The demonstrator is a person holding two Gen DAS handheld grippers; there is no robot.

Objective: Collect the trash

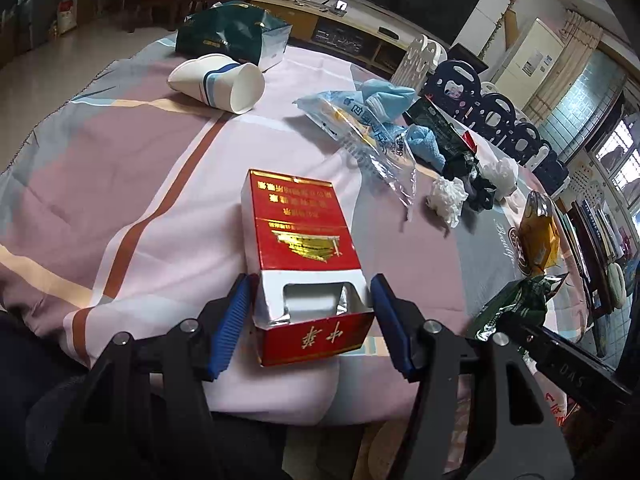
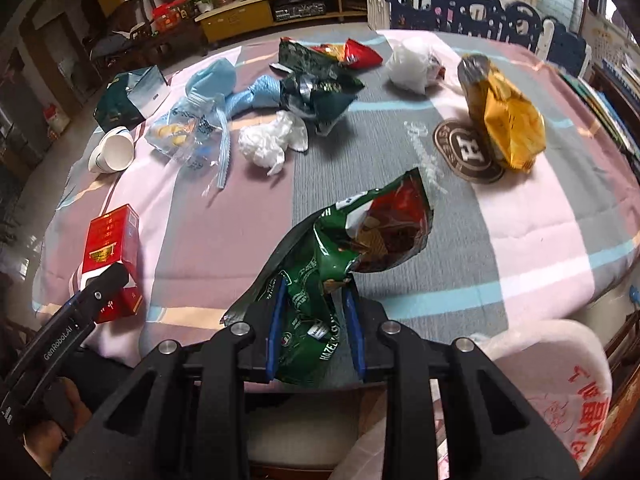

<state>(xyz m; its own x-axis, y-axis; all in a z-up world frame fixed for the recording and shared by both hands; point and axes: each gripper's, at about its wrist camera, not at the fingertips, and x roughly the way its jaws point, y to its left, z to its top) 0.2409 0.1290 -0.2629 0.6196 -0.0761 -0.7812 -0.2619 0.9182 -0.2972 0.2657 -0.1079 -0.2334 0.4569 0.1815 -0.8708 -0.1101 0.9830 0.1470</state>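
Observation:
A red cigarette box (image 1: 306,264) with its lid flipped open lies near the table's front edge, between the blue pads of my left gripper (image 1: 310,296). The jaws stand at the box's two sides, the left pad touching, the right with a small gap. The box also shows in the right wrist view (image 2: 110,246). My right gripper (image 2: 316,316) is shut on a crumpled green and red snack wrapper (image 2: 360,236) and holds it over the front of the table. That wrapper shows at the right of the left wrist view (image 1: 516,304).
On the striped tablecloth (image 2: 224,216) lie a paper cup (image 1: 218,82), a dark green paper bag (image 1: 232,34), a clear plastic bag (image 1: 360,128), a white tissue wad (image 2: 270,142), dark green wrappers (image 2: 320,92), a white plastic bag (image 2: 414,64) and a yellow snack bag (image 2: 506,124). Chairs stand beyond.

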